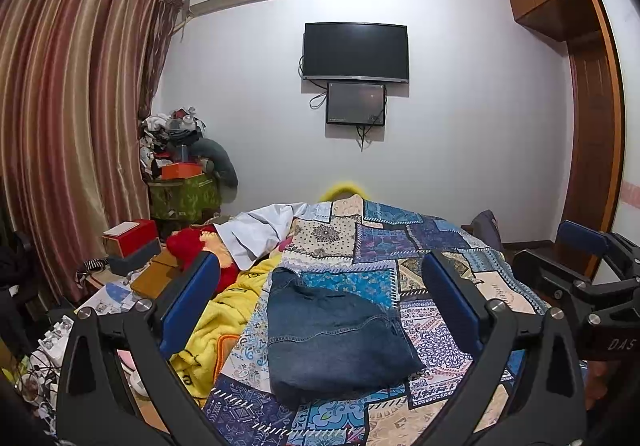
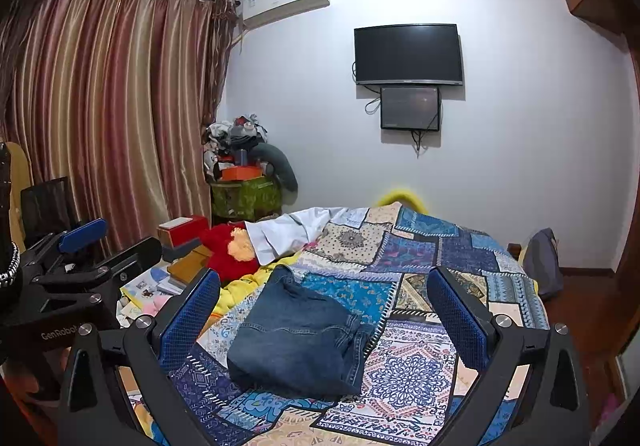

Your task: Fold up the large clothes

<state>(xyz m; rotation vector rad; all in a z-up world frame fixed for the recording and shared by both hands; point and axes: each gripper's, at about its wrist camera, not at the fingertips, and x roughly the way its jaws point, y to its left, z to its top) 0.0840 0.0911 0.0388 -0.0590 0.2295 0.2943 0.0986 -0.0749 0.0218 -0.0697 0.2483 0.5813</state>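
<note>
A folded pair of blue jeans (image 1: 332, 338) lies on the patchwork bedspread (image 1: 432, 246) near the bed's front. My left gripper (image 1: 320, 282) hovers above and short of the jeans, wide open, with nothing between its blue pads (image 1: 188, 298). In the right wrist view the same jeans (image 2: 296, 342) lie in a compact bundle. My right gripper (image 2: 324, 286) is wide open as well and touches nothing. Each gripper shows at the edge of the other's view: the right gripper (image 1: 568, 250) at the far right, the left gripper (image 2: 100, 238) at the far left.
A white garment (image 1: 260, 230) lies at the bed's far left, beside a red plush (image 1: 192, 250) and a yellow blanket (image 1: 224, 318). Boxes (image 1: 128, 242) and clutter fill the floor left of the bed. A wardrobe (image 1: 592, 150) stands on the right, and two screens (image 1: 356, 52) hang on the wall.
</note>
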